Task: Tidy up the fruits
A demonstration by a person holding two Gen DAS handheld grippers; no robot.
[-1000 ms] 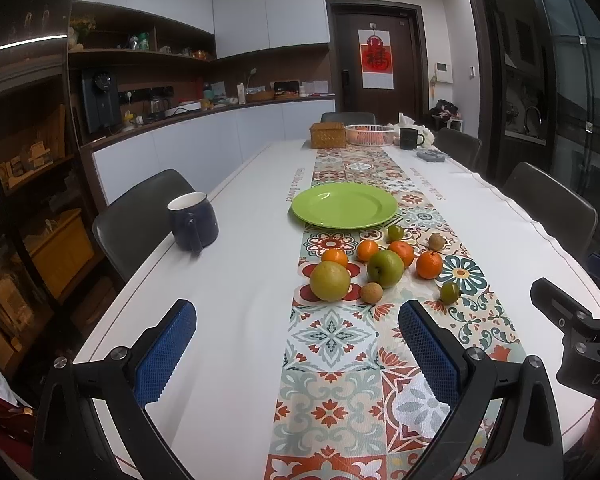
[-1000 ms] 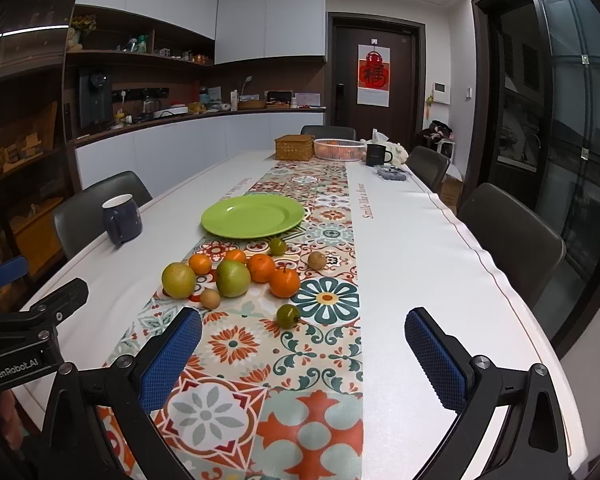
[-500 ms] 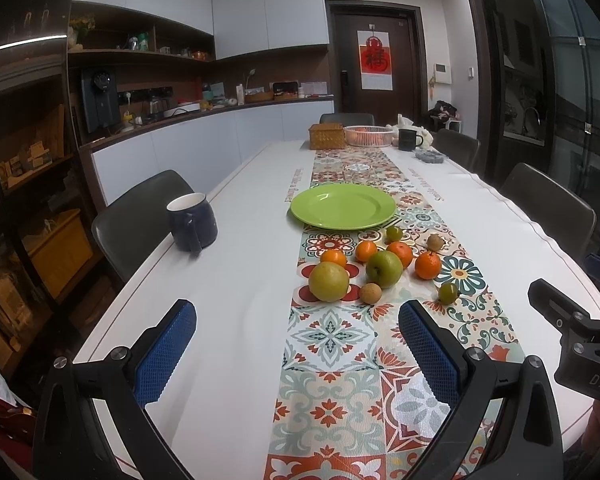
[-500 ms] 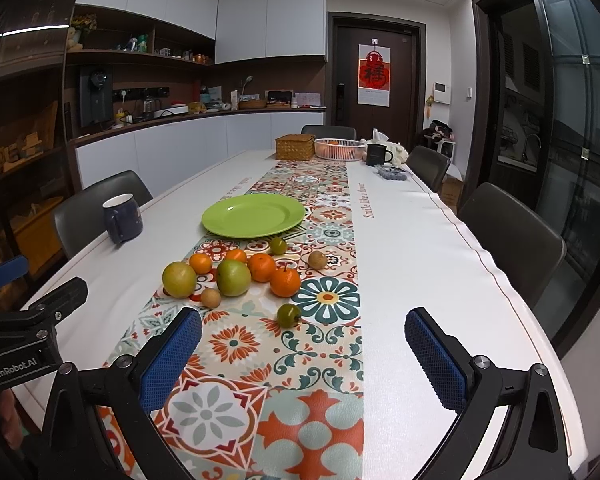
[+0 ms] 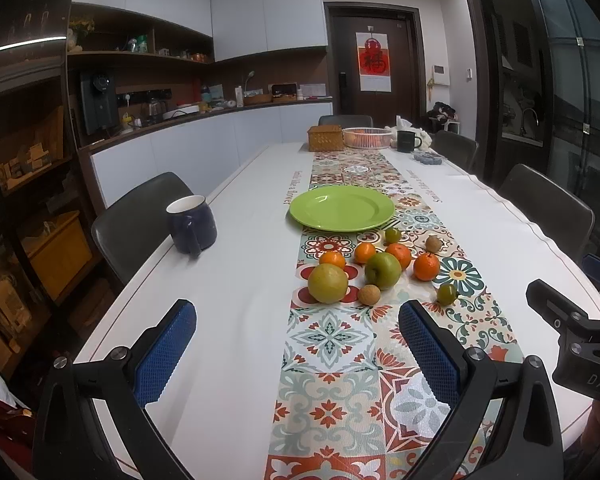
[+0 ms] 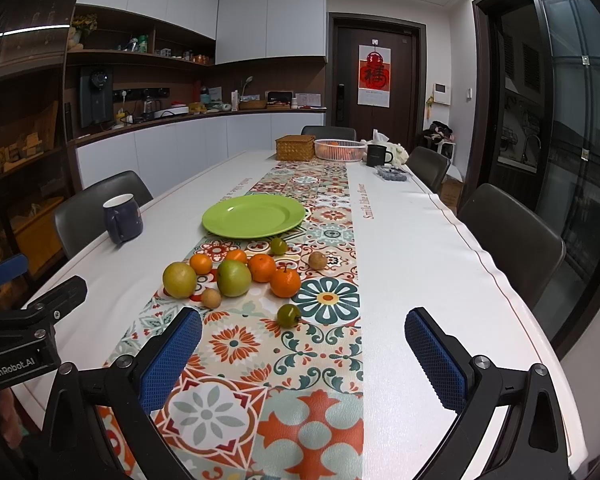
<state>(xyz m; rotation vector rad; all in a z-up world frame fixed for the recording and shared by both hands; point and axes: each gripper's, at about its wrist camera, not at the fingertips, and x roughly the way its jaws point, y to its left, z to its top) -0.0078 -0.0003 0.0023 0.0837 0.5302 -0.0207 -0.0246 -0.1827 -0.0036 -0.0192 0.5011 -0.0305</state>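
Note:
An empty green plate (image 5: 342,208) (image 6: 254,215) lies on the patterned runner. In front of it lies a cluster of fruit: a yellow-green pear (image 5: 327,283) (image 6: 179,279), a green apple (image 5: 383,269) (image 6: 233,277), several oranges (image 5: 426,266) (image 6: 285,282), a small brown fruit (image 5: 369,295) (image 6: 211,298) and a small green fruit (image 5: 447,293) (image 6: 288,315). My left gripper (image 5: 296,350) is open and empty, short of the fruit. My right gripper (image 6: 302,356) is open and empty, just behind the small green fruit.
A dark blue mug (image 5: 191,228) (image 6: 122,217) stands at the table's left side. A wicker box (image 6: 295,147), a white basket (image 6: 339,149) and a black mug (image 6: 377,155) stand at the far end. Chairs (image 6: 510,240) line both sides.

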